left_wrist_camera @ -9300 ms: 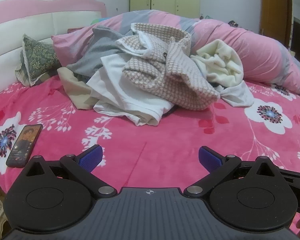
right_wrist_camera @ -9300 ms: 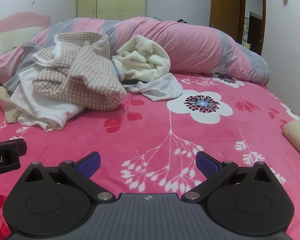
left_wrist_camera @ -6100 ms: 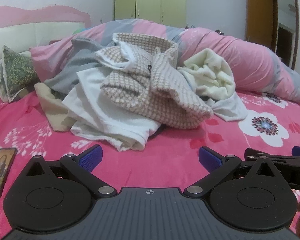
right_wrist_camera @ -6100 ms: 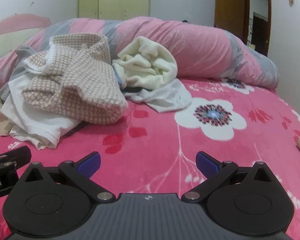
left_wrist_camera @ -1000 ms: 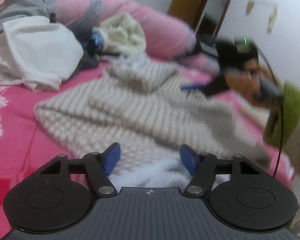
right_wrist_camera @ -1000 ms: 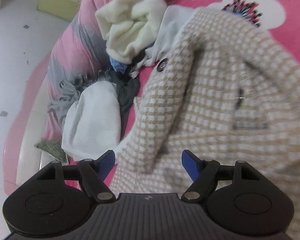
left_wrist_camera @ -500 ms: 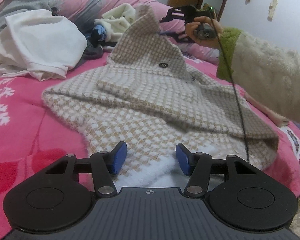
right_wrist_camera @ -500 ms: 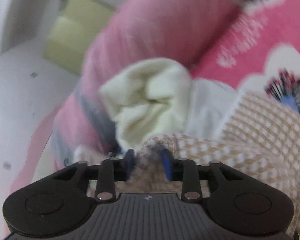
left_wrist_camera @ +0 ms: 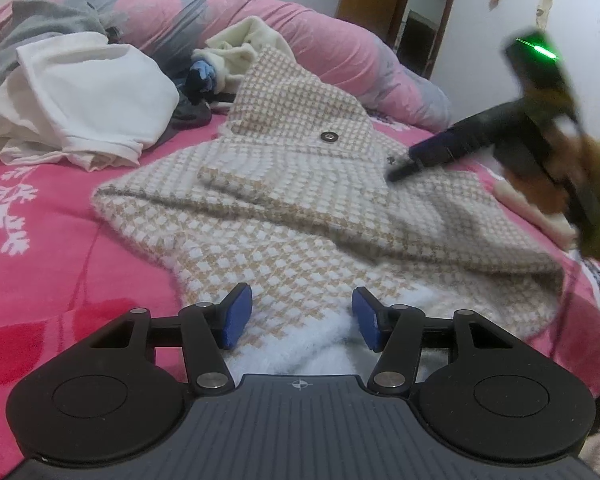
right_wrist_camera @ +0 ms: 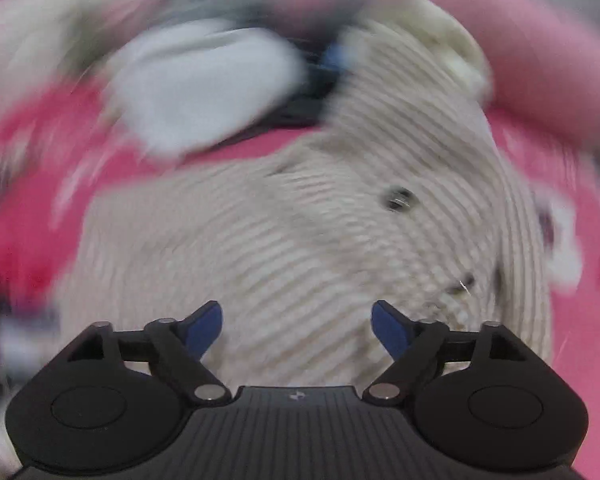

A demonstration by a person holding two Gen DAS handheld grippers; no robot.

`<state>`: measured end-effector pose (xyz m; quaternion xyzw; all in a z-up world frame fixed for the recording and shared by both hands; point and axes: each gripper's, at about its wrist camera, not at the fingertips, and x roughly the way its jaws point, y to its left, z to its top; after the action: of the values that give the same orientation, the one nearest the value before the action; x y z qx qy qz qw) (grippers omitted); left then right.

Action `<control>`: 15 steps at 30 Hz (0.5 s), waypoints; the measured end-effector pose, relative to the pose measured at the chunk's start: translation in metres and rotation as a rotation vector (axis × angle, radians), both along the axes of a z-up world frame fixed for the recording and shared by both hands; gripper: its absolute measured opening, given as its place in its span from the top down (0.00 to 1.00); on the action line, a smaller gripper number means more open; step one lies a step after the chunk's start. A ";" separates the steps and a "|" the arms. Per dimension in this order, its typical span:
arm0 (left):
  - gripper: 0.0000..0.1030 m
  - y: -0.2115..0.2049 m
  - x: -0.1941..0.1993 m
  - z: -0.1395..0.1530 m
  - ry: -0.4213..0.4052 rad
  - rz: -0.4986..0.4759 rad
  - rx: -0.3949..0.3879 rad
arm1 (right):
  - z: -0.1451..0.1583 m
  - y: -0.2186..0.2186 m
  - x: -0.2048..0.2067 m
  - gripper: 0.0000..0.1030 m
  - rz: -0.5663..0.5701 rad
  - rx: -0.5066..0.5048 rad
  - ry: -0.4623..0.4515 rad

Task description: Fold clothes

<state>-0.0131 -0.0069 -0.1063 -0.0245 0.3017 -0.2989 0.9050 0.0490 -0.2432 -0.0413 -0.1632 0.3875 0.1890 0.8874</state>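
Pink floral bedding is filling the lower left of my left wrist view, with a rolled pink and grey duvet running across the top and a brown door frame standing in the upper right. Across the middle of the frame the beige checked jacket is lying spread on the bed, one flap folded over and showing a dark round button.

My left gripper is sitting at the bottom centre with its blue pads parted a moderate way. The jacket's white fluffy hem is lying between and under them, but the pads are not pressing on it and are holding nothing.

In the upper left a heap of other clothes is piled, with a white garment in front, a grey garment behind it and a cream garment further right, just behind the jacket.

At the right edge my right gripper is showing as a blurred dark shape, its tip just above the jacket's folded flap. In my right wrist view everything is smeared, yet the fingers are clearly standing wide apart and empty, with the jacket filling the centre beyond them.
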 end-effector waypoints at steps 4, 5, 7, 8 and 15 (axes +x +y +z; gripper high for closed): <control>0.45 0.001 -0.002 0.000 0.000 0.018 0.010 | -0.021 0.046 -0.039 0.08 0.156 -0.181 -0.101; 0.45 0.001 -0.002 -0.001 0.005 0.022 0.006 | -0.028 0.053 -0.039 0.08 0.160 -0.229 -0.126; 0.45 0.002 -0.002 -0.002 0.015 0.032 -0.001 | -0.040 0.061 -0.036 0.27 0.157 -0.286 -0.157; 0.45 0.003 -0.002 -0.002 0.019 0.036 -0.001 | -0.044 0.059 -0.032 0.33 0.143 -0.275 -0.153; 0.45 0.003 -0.008 0.001 0.021 0.052 0.025 | -0.009 0.016 -0.038 0.91 -0.084 0.004 -0.212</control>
<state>-0.0213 -0.0043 -0.1055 -0.0241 0.3142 -0.2711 0.9095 0.0106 -0.2271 -0.0500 -0.1643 0.2976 0.1340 0.9309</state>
